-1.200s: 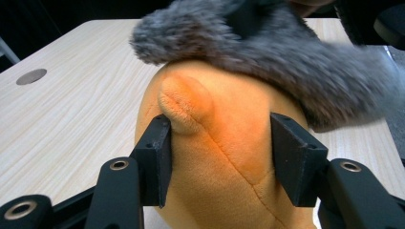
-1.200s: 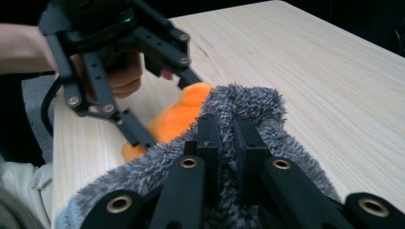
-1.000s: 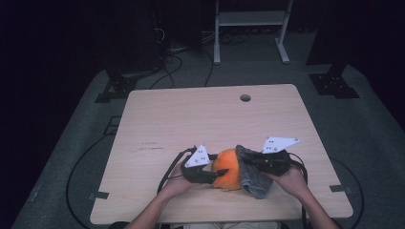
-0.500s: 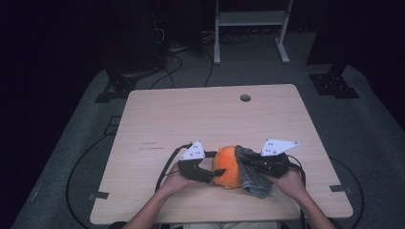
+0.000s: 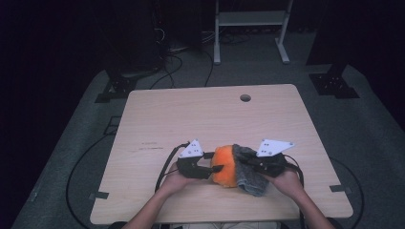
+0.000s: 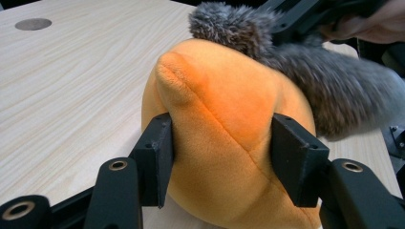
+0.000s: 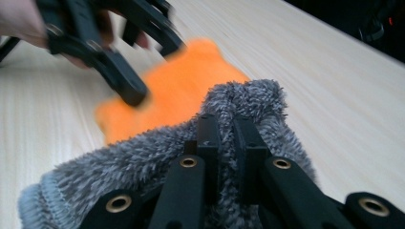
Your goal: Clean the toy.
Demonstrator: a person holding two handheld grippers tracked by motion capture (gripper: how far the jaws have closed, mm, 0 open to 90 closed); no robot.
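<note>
- The left gripper has its fingers pressed into both flanks of the orange plush, gripping it.
- The right gripper has its fingers nearly together, pinching a fold of the grey fuzzy cloth.
- Both things sit at the desk's 6 o'clock edge, cloth draped at the plush's 3 o'clock.
- Risk: the soft plush may squirm free if squeezed unevenly; the cloth's thin fold could slip out.
- The left gripper view shows the plush's seam; the high view shows desk placement.
</note>
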